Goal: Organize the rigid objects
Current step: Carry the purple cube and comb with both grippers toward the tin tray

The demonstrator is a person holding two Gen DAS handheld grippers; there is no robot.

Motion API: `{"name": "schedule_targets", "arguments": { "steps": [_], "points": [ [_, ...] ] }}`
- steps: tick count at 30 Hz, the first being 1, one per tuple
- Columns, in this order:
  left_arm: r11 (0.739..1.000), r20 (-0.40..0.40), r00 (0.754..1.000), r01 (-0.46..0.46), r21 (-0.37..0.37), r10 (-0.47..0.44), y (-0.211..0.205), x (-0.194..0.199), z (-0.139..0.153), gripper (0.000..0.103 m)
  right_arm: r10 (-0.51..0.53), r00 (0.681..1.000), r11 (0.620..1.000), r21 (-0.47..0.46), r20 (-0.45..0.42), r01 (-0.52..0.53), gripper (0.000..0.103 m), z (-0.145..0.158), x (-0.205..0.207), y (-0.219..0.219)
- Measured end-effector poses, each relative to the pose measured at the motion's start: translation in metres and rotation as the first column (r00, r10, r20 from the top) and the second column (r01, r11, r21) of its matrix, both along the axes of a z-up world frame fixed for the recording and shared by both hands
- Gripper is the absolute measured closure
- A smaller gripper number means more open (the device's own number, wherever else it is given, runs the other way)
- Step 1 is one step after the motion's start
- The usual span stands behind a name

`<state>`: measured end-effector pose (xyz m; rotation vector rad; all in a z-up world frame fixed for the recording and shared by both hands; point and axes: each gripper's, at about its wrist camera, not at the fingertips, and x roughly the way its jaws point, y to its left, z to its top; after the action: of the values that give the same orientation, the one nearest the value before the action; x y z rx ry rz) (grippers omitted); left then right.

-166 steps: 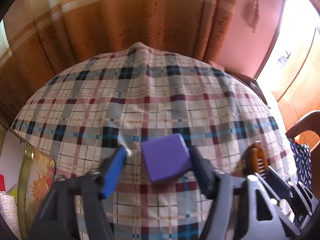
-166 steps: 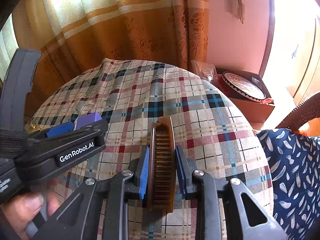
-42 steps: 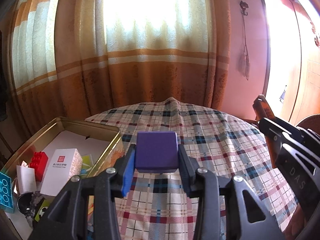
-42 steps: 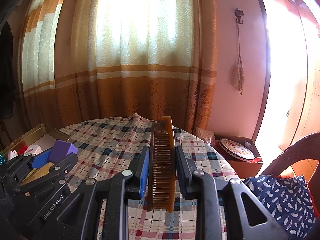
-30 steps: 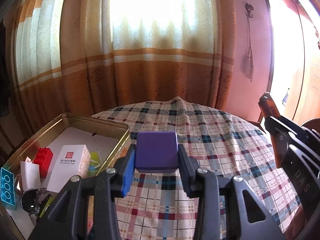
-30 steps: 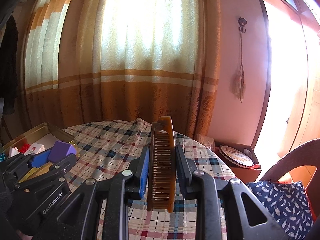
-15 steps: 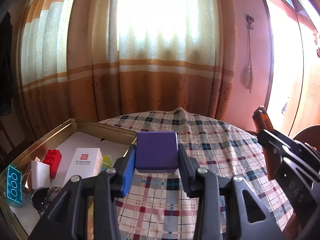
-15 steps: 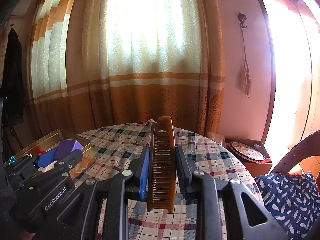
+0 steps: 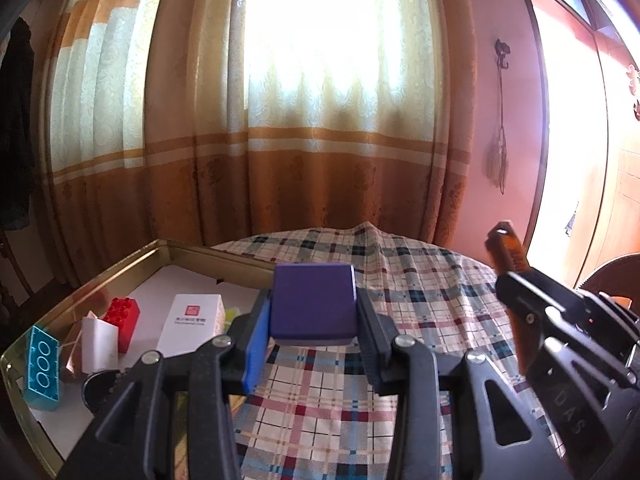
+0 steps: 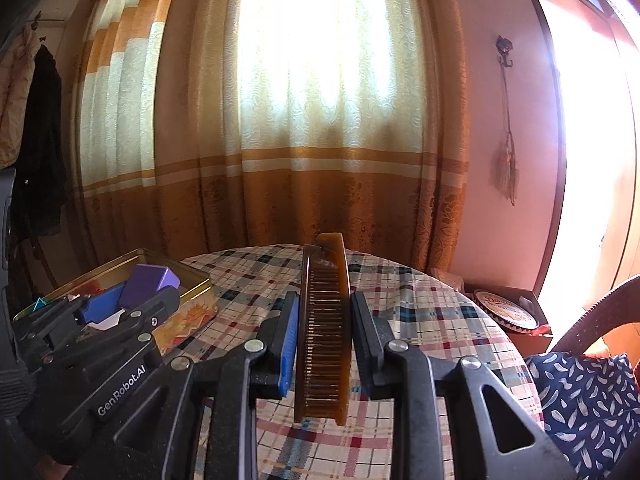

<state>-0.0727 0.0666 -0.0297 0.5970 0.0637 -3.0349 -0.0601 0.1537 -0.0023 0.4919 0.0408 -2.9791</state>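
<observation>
Item 1. Left hand-held gripper (image 9: pixel 312 334): jaws clamped on a purple rectangular block (image 9: pixel 313 305), held in the air above the near-left edge of the surface (image 9: pixel 420 292), just beside the right wall of the tin.

Item 2. Right hand-held gripper (image 10: pixel 324 344): jaws closed on a translucent brown plastic comb (image 10: pixel 325 320), set on edge, spine up, pointing away over the plaid-clothed surface, off the cloth.

Item 3. Gold rectangular metal tin (image 9: pixel 120 268), open, at the left edge of the surface. Contents: turquoise studded brick (image 9: pixel 41 368) at the near-left corner, folded white paper (image 9: pixel 100 344), red studded brick (image 9: pixel 125 316), white card box with red mark (image 9: pixel 192 320), a dark round item, partly hidden.

Item 4. Orange-and-cream curtain (image 9: pixel 320 120), beyond the far edge.

Step in hand, judged: carrying both items to the tin. Next move likely needs the left gripper shifted left over the wall to a bare patch of the tin floor, lowered, then opened; the comb would follow, laid flat.
</observation>
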Motion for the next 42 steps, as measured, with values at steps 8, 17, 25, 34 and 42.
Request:
{"name": "schedule_targets", "arguments": {
  "steps": [8,17,25,34,42],
  "points": [
    [1.0,-0.04,0.999,-0.004,-0.03,0.003,-0.002,0.016,0.004,0.064,0.033,0.999,0.999,0.022,-0.006,-0.033,0.075,-0.001,0.008,-0.012],
    [0.999,-0.065,0.998,-0.01,-0.042,0.008,-0.007,0.027,0.005,0.064,0.032,0.999,0.999,0.008,-0.012,-0.032,0.075,-0.002,0.009,-0.012],
    [1.0,-0.067,0.998,-0.017,-0.025,0.015,-0.016,0.032,0.005,0.064,0.034,0.999,0.999,0.016,-0.019,-0.034,0.075,-0.001,0.009,-0.012],
    [0.999,-0.062,0.998,-0.027,-0.022,0.026,-0.026,0.039,0.004,0.064,0.055,0.998,0.997,0.049,-0.036,-0.053,0.075,0.002,0.015,-0.023],
    [0.999,-0.056,0.998,-0.032,-0.023,0.03,-0.033,0.045,0.005,0.064,0.097,0.994,0.994,0.064,-0.041,-0.094,0.075,0.001,0.023,-0.039]
  ]
}}
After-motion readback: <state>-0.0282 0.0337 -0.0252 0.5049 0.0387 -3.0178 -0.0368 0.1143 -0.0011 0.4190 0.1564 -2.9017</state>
